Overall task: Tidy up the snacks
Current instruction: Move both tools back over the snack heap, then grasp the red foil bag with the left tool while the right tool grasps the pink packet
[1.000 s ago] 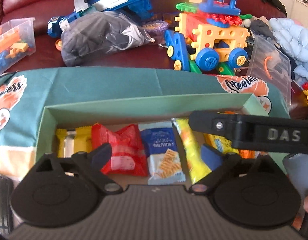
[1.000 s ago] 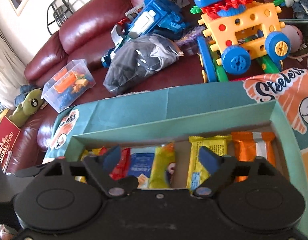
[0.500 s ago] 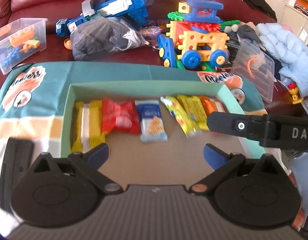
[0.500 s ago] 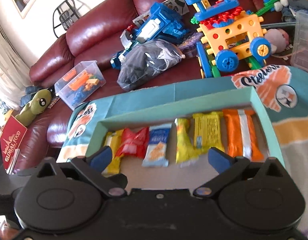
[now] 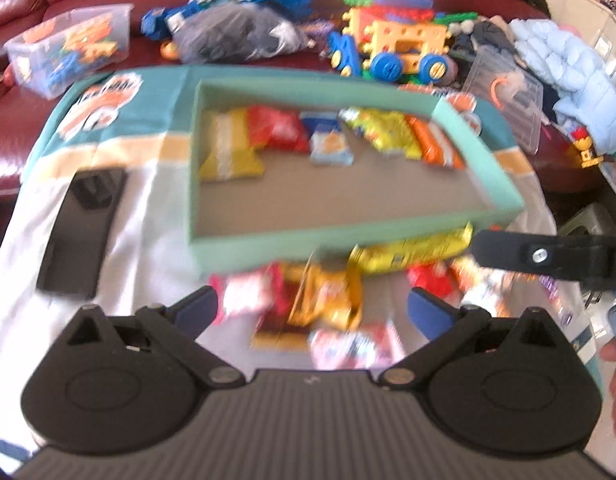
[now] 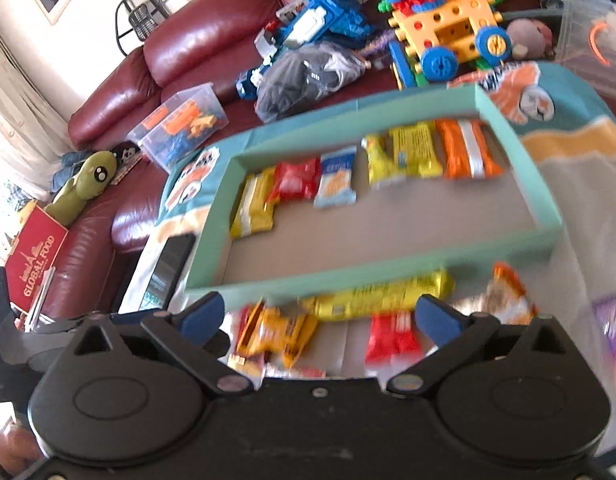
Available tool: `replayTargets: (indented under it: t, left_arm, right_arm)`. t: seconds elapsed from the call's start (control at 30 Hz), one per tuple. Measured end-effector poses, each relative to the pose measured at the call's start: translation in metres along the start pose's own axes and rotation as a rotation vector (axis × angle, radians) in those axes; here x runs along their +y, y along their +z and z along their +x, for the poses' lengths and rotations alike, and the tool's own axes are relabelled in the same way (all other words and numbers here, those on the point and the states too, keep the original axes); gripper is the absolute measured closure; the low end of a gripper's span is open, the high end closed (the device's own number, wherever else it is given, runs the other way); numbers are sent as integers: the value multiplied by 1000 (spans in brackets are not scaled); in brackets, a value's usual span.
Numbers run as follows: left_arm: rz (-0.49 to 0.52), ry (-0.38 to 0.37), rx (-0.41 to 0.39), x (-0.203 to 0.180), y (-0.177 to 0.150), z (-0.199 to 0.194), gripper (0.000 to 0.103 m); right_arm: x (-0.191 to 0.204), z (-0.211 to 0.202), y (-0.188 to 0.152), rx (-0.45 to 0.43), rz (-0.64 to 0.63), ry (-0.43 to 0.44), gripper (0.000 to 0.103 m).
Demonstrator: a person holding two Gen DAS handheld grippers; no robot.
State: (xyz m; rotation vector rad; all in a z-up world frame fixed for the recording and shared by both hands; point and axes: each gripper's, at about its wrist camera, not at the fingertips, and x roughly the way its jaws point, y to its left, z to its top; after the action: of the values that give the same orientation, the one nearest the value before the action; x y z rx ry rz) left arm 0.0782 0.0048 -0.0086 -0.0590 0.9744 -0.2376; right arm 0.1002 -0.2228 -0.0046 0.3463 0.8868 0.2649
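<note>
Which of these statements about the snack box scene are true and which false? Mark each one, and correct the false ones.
1. The green box holds a row of snacks along its far wall. True.
2. The orange packet lies at the left end of that row. False: it lies at the right end; a yellow packet is at the left end.
3. The right gripper is shut on a snack. False: its jaws stand open and hold nothing.
4. Loose snacks, among them a long yellow bar, lie outside the box by its near wall. True.
5. The left gripper is open and empty. True.
</note>
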Motion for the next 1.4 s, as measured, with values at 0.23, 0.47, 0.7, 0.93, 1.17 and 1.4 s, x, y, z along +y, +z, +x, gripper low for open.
replayTargets:
  t: [0.23, 0.47, 0.7, 0.93, 1.17, 1.4]
  left_arm:
    - [-59, 30, 49, 28, -42, -2, 0]
    - [-73, 40, 118, 43, -77, 5, 0]
    - [-60, 46, 156, 45, -96, 15, 0]
    - [-3, 11, 78, 43, -92, 10, 60]
    - [-52, -16, 64, 56, -86, 14, 57]
    - [-57, -7, 62, 58, -91, 10, 35]
  right_arm:
    - [0, -2, -30, 49, 23, 1, 0]
    - [-6, 0, -48, 86, 59, 2, 0]
    - [-7, 9, -60, 120, 67, 0, 0]
    - [8, 19, -57, 89, -22, -9, 0]
    - [37, 49, -47, 78, -158, -3, 19]
    - [56, 101, -37, 167, -254, 8, 52]
